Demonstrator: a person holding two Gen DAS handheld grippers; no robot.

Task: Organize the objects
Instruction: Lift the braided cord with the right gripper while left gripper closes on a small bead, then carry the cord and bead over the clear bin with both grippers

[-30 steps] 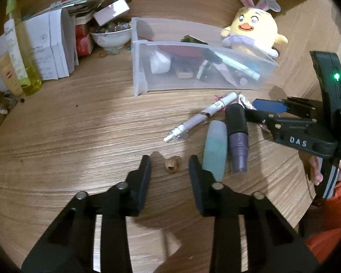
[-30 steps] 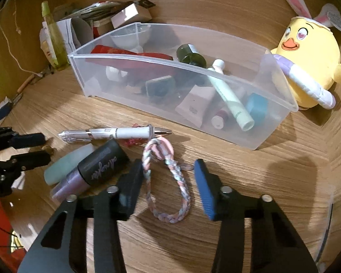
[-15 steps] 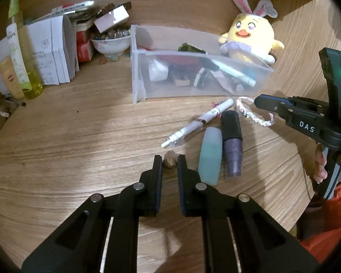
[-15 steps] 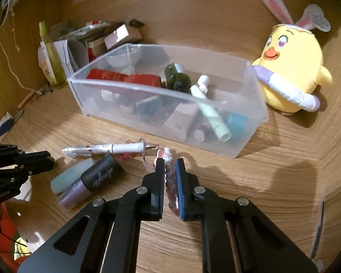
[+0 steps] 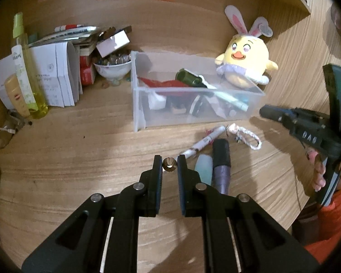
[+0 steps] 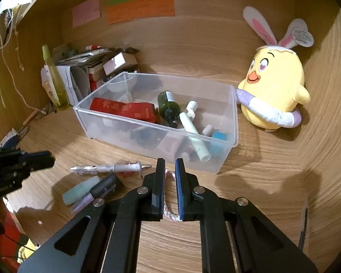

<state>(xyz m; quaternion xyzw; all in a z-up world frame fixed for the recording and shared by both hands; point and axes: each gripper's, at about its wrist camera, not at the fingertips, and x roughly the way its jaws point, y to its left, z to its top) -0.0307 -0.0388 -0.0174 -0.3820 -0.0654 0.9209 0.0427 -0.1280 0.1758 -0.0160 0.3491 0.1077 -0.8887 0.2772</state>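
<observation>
My left tongs [image 5: 169, 164] are clamped on a small brown bead [image 5: 169, 165], pinched right at the tips. It looks hard, round and very light, so it will want to squirt out if the pads shift; the hold across its middle is the only sensible one. My right tongs [image 6: 170, 174] are pressed together on the braided cord loop [image 6: 169, 211], which runs between the pads and shows again below them. From the left view, though, the same loop [image 5: 247, 136] seems to lie on the table beside the pen [image 5: 201, 144], so I cannot be sure the cord is actually lifted. It is soft, limp and weightless; it will dangle and could snag on the bin's rim, so a pinch near the knotted end would carry it more tidily.

Both belong, I judge, in the clear plastic bin [image 6: 235, 113], which already holds a red packet, a dark green bottle and a pale tube (there is still bare floor at its far side). A mint-green tube [image 5: 204, 167] and a purple-and-black tube [image 5: 221, 163] lie side by side just in front of the bin.

The table [image 5: 68, 154] is wood-grain laminate, smooth enough for a dropped bead to roll. Around it stand wooden walls with sticky notes, a yellow chick plush [image 6: 275, 86] touching the bin's right end, and papers, a bowl and a yellow bottle at the left.
</observation>
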